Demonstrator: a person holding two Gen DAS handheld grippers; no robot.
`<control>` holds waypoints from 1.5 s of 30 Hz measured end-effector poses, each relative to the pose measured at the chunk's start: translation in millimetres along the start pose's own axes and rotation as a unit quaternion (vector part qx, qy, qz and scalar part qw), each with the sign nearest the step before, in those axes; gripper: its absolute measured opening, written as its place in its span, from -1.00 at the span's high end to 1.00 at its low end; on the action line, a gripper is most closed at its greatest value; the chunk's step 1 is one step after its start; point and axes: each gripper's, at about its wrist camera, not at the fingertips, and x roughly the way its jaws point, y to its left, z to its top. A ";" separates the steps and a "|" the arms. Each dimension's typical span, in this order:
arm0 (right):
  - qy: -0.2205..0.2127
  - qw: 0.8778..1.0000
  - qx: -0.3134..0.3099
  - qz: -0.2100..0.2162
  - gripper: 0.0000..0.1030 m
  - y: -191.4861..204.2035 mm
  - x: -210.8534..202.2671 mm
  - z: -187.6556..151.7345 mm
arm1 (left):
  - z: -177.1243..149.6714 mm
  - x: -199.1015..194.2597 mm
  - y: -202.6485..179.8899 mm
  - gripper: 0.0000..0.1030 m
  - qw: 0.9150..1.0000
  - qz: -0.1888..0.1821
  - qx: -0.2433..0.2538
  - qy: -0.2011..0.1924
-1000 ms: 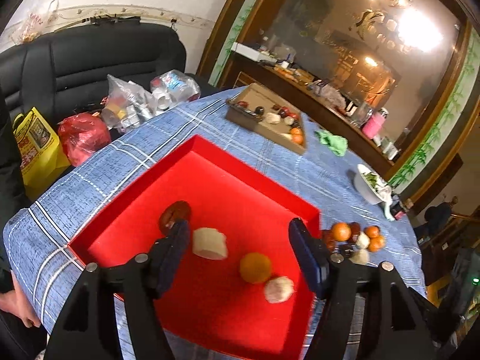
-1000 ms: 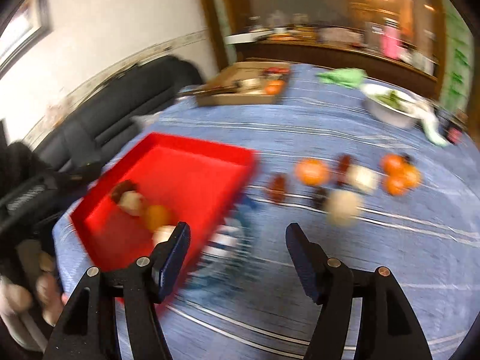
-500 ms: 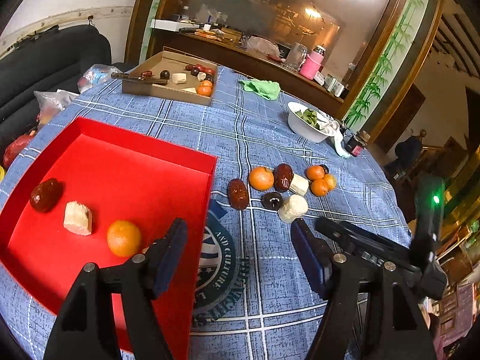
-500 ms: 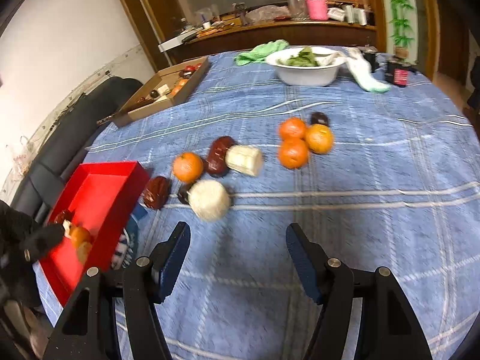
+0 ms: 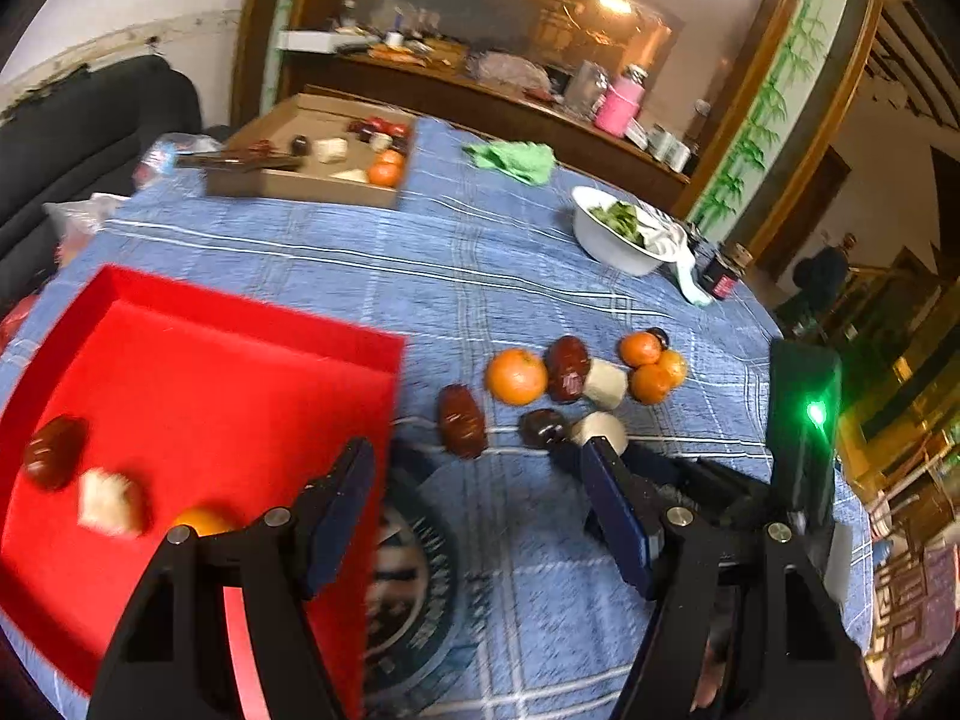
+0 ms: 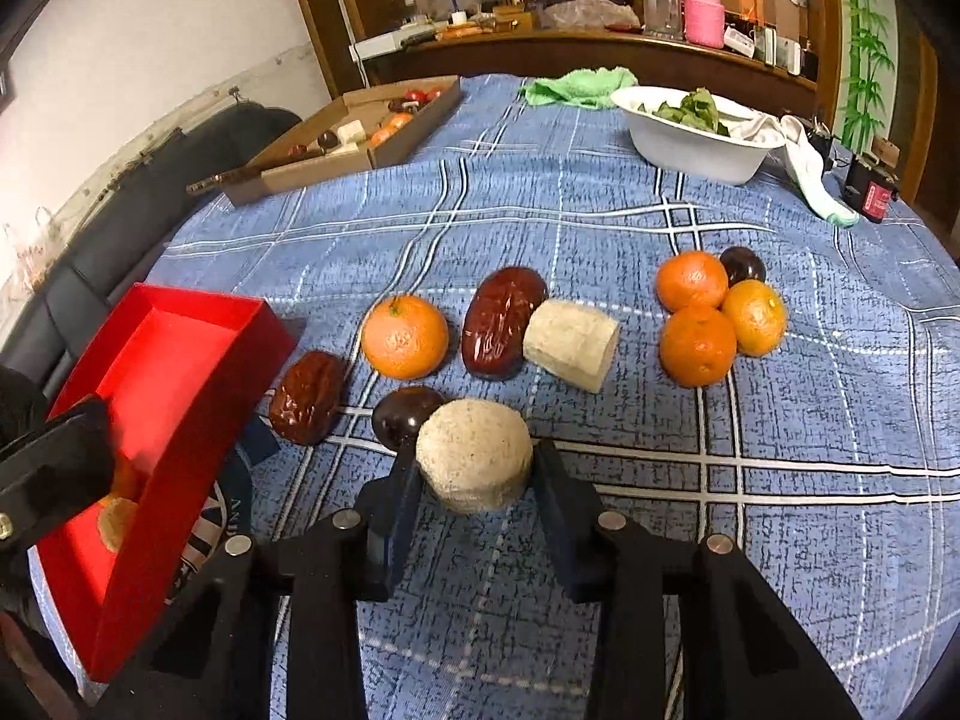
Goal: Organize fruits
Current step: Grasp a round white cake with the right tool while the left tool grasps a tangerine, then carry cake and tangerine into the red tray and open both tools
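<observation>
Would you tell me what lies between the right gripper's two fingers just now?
In the right wrist view, the right gripper has a round, pale speckled fruit piece between its fingers, resting on the blue plaid tablecloth.

Woven checked tablecloth (image 6: 600,192), glossy red plastic tray (image 6: 180,360), rough speckled pale chunk (image 6: 474,456), cardboard box (image 6: 336,162).

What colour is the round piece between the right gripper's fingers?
Off-white with fine dark speckles: the round piece, clearest in the right wrist view.

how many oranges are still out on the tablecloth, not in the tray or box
4: one orange beside the long red date, and a touching cluster of three further right. None looks hidden.
</observation>
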 end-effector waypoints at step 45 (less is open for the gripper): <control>-0.031 0.998 0.059 0.010 0.23 -41.5 -27.0 -11.8 | 15.1 13.3 -5.3 0.42 0.999 0.026 -0.008 -0.029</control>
